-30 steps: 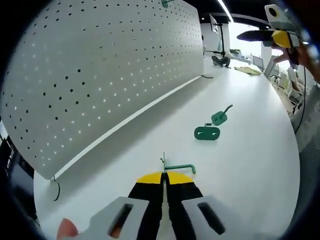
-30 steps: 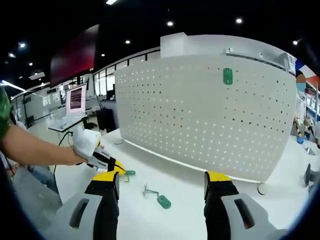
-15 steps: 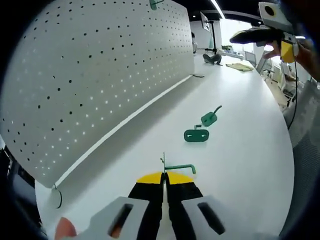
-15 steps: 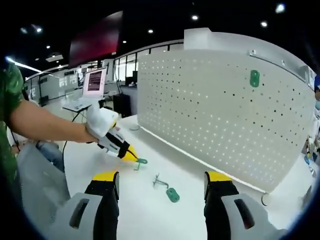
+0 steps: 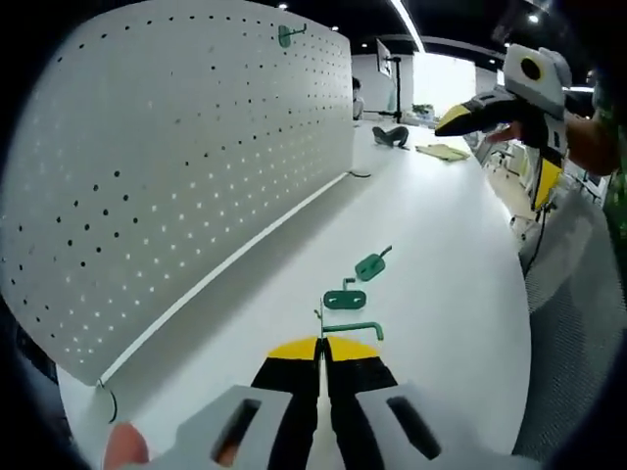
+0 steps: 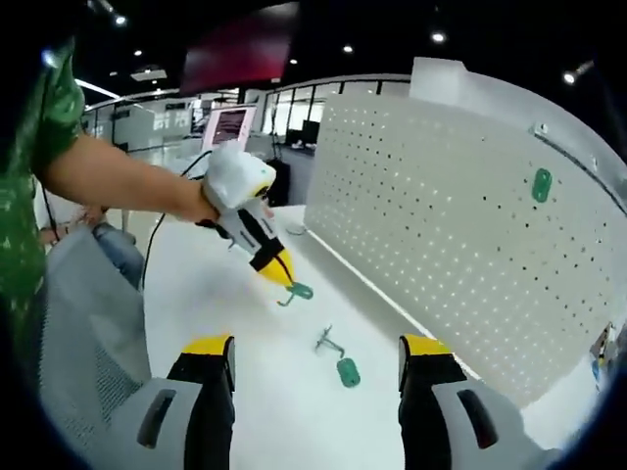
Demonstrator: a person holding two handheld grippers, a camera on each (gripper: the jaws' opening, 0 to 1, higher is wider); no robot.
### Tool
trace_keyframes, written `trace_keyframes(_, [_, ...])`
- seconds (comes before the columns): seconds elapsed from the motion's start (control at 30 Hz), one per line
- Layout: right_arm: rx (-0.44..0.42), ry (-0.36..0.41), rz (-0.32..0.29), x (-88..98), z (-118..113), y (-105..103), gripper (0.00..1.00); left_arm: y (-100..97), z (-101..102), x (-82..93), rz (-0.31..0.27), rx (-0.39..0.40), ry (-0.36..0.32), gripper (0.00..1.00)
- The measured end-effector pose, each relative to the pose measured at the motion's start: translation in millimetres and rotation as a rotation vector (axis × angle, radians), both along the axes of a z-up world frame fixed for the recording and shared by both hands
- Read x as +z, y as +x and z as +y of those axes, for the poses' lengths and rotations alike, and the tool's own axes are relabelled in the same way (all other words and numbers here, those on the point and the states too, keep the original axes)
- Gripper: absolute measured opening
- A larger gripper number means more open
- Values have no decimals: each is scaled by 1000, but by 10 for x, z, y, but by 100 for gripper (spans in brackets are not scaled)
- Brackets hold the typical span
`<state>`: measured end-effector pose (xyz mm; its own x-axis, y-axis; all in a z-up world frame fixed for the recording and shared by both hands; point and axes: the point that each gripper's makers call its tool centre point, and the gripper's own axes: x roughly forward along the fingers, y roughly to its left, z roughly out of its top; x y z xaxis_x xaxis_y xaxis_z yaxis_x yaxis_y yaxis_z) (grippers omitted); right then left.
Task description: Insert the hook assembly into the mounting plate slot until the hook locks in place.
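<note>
In the left gripper view the left gripper (image 5: 321,345) is clenched on a green hook (image 5: 350,329) that juts past its yellow tips, above the white table (image 5: 441,255); just beyond lie a green mounting plate (image 5: 344,300) and another green hook assembly (image 5: 371,264), beside the white pegboard (image 5: 176,166). In the right gripper view the right gripper (image 6: 315,364) stands released, jaws wide apart, with the loose hook assembly (image 6: 340,360) on the table between them, while the left gripper (image 6: 265,257) holds its green hook (image 6: 297,291) just above the table, farther off to the left.
</note>
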<state>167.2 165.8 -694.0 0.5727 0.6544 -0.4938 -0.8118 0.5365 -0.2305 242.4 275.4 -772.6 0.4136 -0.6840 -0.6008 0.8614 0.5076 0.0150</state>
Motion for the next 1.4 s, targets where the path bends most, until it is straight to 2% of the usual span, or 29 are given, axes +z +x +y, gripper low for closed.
trace_keyframes(0.27, [68, -62, -37, -31, 58, -83, 66, -209, -184, 237, 7, -96, -11, 2])
trace_keyframes(0.43, [89, -66, -45, 1, 76, -120, 62, -359, -295, 338, -3, -158, 1, 2])
trace_keyframes(0.73, [107, -64, -58, 67, 82, -149, 48, -629, -510, 551, -78, -287, 37, 2])
trace_keyframes(0.93, [130, -63, -45, 59, 104, -209, 34, -786, -617, 673, -106, -347, 42, 2])
trace_keyframes(1.17, [177, -81, -51, 56, 150, -280, 18, -961, -701, 738, -142, -424, 72, 2])
trace_keyframes(1.4, [213, -90, -42, 31, 199, -341, 10, -1065, -755, 777, -152, -462, 74, 2])
